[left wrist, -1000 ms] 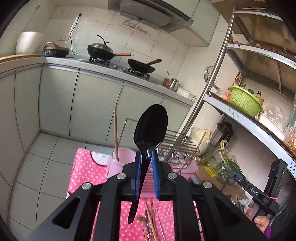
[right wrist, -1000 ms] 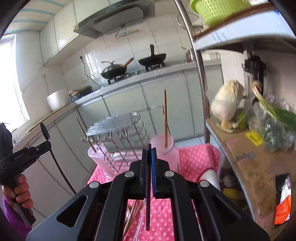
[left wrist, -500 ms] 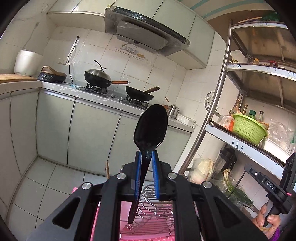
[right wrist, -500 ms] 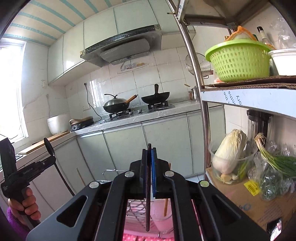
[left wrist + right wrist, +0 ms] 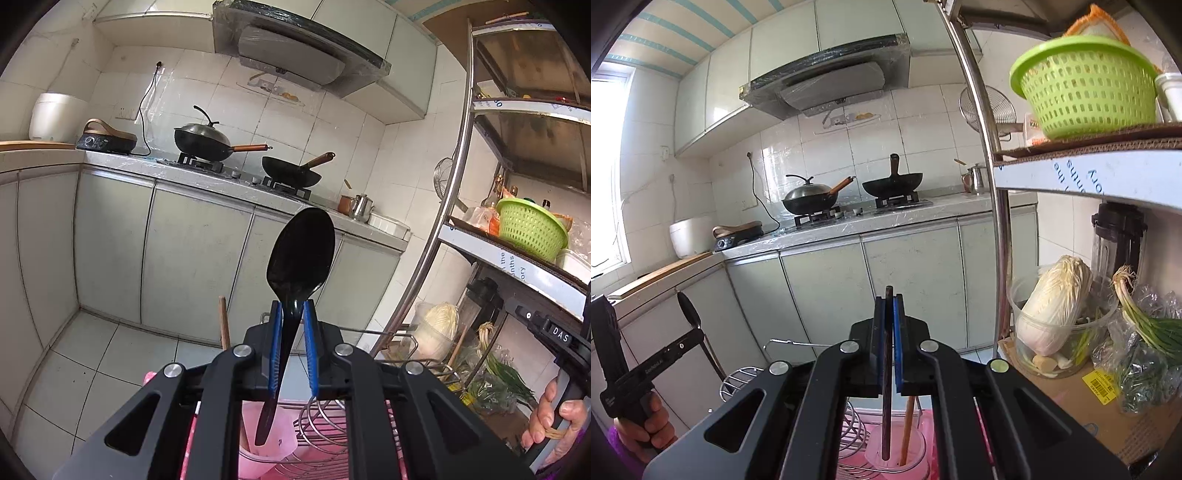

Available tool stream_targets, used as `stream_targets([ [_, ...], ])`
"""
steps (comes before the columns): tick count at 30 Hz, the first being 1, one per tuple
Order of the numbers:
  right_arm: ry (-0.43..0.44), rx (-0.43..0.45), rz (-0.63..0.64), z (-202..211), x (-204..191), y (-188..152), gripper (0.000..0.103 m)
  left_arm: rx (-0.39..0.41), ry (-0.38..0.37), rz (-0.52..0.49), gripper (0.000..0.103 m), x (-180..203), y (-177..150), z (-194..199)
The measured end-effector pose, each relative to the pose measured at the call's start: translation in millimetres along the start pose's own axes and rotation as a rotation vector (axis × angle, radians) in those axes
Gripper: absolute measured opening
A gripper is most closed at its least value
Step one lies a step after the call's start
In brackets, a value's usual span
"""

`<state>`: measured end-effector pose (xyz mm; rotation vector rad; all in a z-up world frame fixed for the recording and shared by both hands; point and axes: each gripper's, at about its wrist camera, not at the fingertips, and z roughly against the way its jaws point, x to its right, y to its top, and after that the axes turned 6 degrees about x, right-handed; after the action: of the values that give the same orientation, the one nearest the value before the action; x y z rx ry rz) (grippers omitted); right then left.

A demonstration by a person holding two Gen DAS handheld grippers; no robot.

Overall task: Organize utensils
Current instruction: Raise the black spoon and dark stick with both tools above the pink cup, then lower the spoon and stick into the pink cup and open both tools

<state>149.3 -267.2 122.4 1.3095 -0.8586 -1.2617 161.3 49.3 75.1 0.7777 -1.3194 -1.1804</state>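
Left gripper [image 5: 291, 314]: fingers clamped on black spoon [image 5: 300, 254], bowl upright above fingertips, handle tip over pink cup [image 5: 264, 448] below. Right gripper [image 5: 888, 306]: fingers pinched on dark chopstick [image 5: 886, 413], lower end inside pink cup beside wooden chopstick [image 5: 908, 428].

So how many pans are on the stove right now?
2: a lidded wok on the left burner and an open wok on the right burner. None appear hidden.
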Motion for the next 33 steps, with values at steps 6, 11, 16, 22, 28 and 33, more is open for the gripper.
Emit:
stream_targets([
  [6,-0.024,-0.042,0.02,-16.1,0.9,-18.9,0.004,-0.051,-0.007,0.0,0.011,-4.6,-24.2,-6.2],
  [11,-0.025,-0.116,0.016,-23.1,2.1,-42.9,0.004,-0.089,-0.005,-0.007,0.011,-7.0,-38.9,-10.4],
  [16,-0.032,-0.175,0.026,-25.8,3.4,-64.2,0.004,-0.111,0.005,-0.019,0.011,-7.9,-46.5,-12.9],
  [22,-0.032,-0.219,0.03,-31.2,2.4,-76.8,0.004,-0.141,0.023,-0.029,0.011,-10.2,-50.0,-17.1],
  [28,-0.038,-0.235,0.034,-32.2,0.5,-75.7,0.004,-0.17,0.029,-0.038,0.012,-11.0,-53.6,-21.1],
  [33,-0.039,-0.259,0.004,-34.5,4.0,-75.1,0.005,-0.174,0.052,-0.045,0.013,-10.4,-54.0,-21.0],
])
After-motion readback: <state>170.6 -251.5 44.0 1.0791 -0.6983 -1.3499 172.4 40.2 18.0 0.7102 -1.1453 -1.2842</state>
